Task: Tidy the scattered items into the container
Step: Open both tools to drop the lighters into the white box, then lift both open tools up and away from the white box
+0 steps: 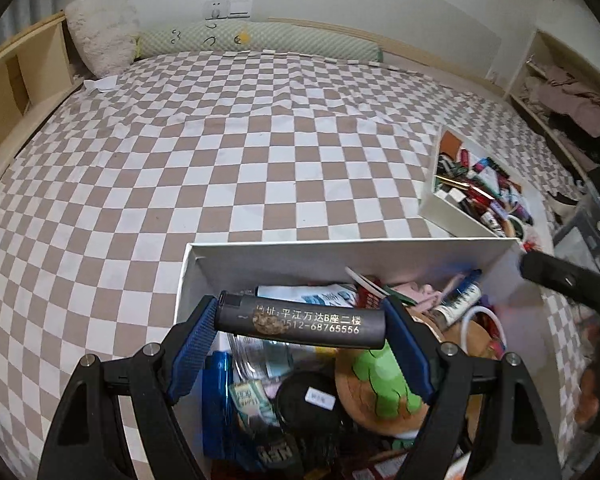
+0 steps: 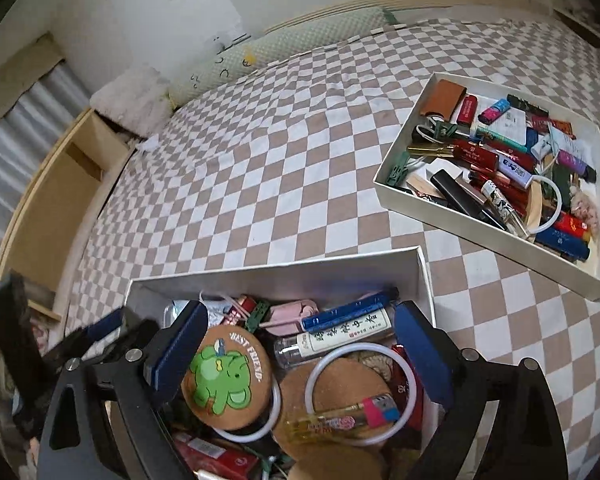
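From the left wrist, the left gripper (image 1: 300, 326) clamps a dark grey lighter (image 1: 300, 326) lengthwise between its blue pads (image 1: 194, 338), held above the near white box (image 1: 340, 256), probably for dropping in.

From the right wrist, the right gripper (image 2: 298, 350) stands open and empty over that box (image 2: 276, 270); a yellow-and-pink lighter (image 2: 342, 416) lies below, untouched, inside the box.
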